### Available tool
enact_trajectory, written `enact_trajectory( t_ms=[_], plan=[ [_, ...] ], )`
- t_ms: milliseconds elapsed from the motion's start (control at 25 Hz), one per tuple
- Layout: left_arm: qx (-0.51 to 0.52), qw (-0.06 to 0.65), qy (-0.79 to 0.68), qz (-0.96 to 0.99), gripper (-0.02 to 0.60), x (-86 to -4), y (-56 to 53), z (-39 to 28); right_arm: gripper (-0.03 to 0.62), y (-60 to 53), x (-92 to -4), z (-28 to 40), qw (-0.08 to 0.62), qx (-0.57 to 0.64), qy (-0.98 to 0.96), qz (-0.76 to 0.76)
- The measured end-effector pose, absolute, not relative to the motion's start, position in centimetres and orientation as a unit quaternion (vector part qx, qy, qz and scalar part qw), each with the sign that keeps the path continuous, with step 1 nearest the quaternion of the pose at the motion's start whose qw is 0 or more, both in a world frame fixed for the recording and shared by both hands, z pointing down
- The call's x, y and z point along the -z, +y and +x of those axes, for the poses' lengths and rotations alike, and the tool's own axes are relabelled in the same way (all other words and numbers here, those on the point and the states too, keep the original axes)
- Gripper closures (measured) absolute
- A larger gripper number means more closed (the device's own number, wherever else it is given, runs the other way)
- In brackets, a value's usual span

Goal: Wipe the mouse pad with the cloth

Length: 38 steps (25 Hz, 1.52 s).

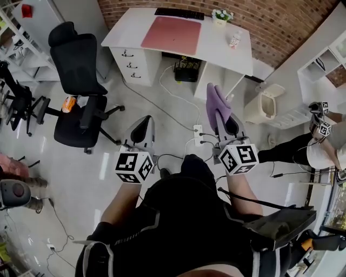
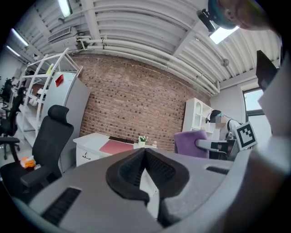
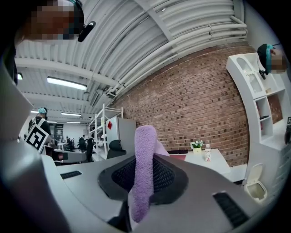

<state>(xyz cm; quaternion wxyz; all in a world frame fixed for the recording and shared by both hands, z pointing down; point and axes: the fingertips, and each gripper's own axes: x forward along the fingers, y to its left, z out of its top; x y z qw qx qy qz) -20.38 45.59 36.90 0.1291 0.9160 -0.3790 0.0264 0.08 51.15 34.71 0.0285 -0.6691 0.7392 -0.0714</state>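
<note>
A pink mouse pad (image 1: pixel 172 34) lies on the white desk (image 1: pixel 227 54) ahead, far from both grippers; it also shows as a pink strip (image 2: pixel 117 146) in the left gripper view. My right gripper (image 1: pixel 219 111) is shut on a purple cloth (image 1: pixel 216 103), which sticks up from between its jaws (image 3: pixel 144 168). My left gripper (image 1: pixel 143 125) is shut with nothing in it, its pads pressed together (image 2: pixel 145 159). Both grippers hang above the floor, well short of the desk. The purple cloth (image 2: pixel 191 143) is seen beside the left gripper too.
A black office chair (image 1: pixel 81 81) stands left of the desk. A keyboard (image 1: pixel 179 13), a small flower pot (image 1: pixel 220 16) and a bottle (image 1: pixel 234 39) sit on the desk. Cables and a power strip (image 1: pixel 198 135) lie on the floor. A bin (image 1: pixel 265 105) and another person (image 1: pixel 319 146) are at the right.
</note>
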Motion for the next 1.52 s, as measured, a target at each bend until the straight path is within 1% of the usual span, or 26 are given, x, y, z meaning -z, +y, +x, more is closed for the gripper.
enact_trajectory(
  t_ms=[360, 640, 1040, 1240, 1520],
  plan=[
    [-0.034, 0.123, -0.382, 0.915, 0.578, -37.6, 42.0, -19.5, 0.534, 46.4, -35.9, 1.2, 0.039, 0.081, 0.743, -0.664],
    [-0.04, 0.117, -0.399, 0.909, 0.578, -37.6, 36.2, -18.1, 0.534, 39.5, -35.6, 4.0, 0.05, 0.076, 0.744, -0.662],
    [-0.043, 0.115, -0.417, 0.901, 0.578, -36.3, 27.3, -12.2, 0.534, 30.1, -34.9, 9.1, 0.05, 0.089, 0.758, -0.644],
    [-0.049, 0.116, -0.433, 0.892, 0.578, -36.7, 23.9, -9.2, 0.534, 26.8, -35.3, 11.3, 0.056, 0.095, 0.767, -0.632],
    [-0.043, 0.098, -0.432, 0.895, 0.578, -36.0, 19.6, -4.8, 0.534, 22.9, -35.7, 15.3, 0.056, 0.096, 0.772, -0.625]
  ],
)
